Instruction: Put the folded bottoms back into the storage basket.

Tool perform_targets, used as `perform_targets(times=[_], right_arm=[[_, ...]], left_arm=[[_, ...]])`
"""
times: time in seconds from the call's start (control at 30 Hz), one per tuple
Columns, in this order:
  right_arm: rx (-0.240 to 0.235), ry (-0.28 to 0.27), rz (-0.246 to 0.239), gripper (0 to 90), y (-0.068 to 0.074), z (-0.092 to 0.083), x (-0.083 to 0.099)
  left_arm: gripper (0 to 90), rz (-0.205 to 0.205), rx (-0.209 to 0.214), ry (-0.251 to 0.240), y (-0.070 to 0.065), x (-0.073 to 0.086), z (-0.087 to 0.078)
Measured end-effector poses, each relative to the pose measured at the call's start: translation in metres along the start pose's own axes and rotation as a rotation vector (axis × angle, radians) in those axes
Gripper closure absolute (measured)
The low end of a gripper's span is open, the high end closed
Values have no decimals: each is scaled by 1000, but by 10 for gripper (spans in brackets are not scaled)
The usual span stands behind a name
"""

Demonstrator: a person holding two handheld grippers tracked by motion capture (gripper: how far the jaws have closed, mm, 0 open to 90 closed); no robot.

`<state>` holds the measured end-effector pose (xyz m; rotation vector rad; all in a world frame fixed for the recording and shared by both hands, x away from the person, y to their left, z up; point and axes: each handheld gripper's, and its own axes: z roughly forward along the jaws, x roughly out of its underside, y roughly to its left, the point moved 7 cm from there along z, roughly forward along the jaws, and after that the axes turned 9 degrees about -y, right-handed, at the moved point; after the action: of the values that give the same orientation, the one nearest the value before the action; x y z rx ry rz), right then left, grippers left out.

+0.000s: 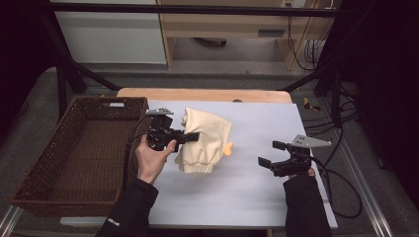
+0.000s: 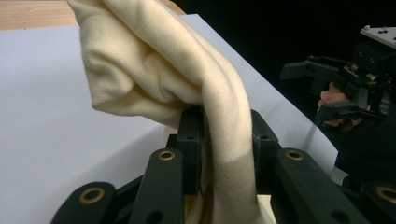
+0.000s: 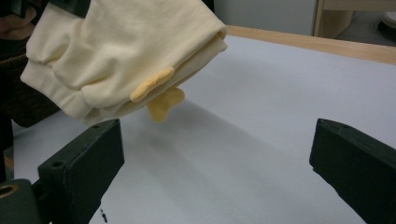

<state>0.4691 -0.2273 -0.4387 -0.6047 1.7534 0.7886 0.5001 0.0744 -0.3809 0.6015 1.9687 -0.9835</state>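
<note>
I'm looking at the cream garment (image 1: pixel 205 140) hanging bunched over the middle of the white sheet (image 1: pixel 247 187), its folded bulk drooping down toward the surface and a small orange tag (image 1: pixel 229 147) sticking out at its right edge. In the right gripper view that same orange piece (image 3: pixel 161 105) is dangling under the folds, with the cloth's shadow falling on the sheet below it. I'm seeing the left gripper (image 1: pixel 192 137) clamping a thick fold of the fabric; in the left gripper view its jaws are pressing in tight on either side of the cream cloth (image 2: pixel 219 107), which is running up between them and billowing out above. The left hand (image 1: pixel 152 160) is gripping the tool just beside the brown wicker basket (image 1: pixel 34 170), which is sitting at the left edge of the table (image 1: pixel 207 94), well apart from the hanging cloth's lower end. Over on the right, the right gripper (image 1: pixel 271 154) is hovering above the sheet near its right edge, its jaws standing wide apart with nothing between them, pointing across toward the garment but well clear of it.
</note>
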Motion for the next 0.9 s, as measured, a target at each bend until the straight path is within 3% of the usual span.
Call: perform_targets(times=[0.9], right_arm=[[1,5,-2,32,0,0,1]], left_arm=[[713,16,-11,-5,-3,-10,-31]])
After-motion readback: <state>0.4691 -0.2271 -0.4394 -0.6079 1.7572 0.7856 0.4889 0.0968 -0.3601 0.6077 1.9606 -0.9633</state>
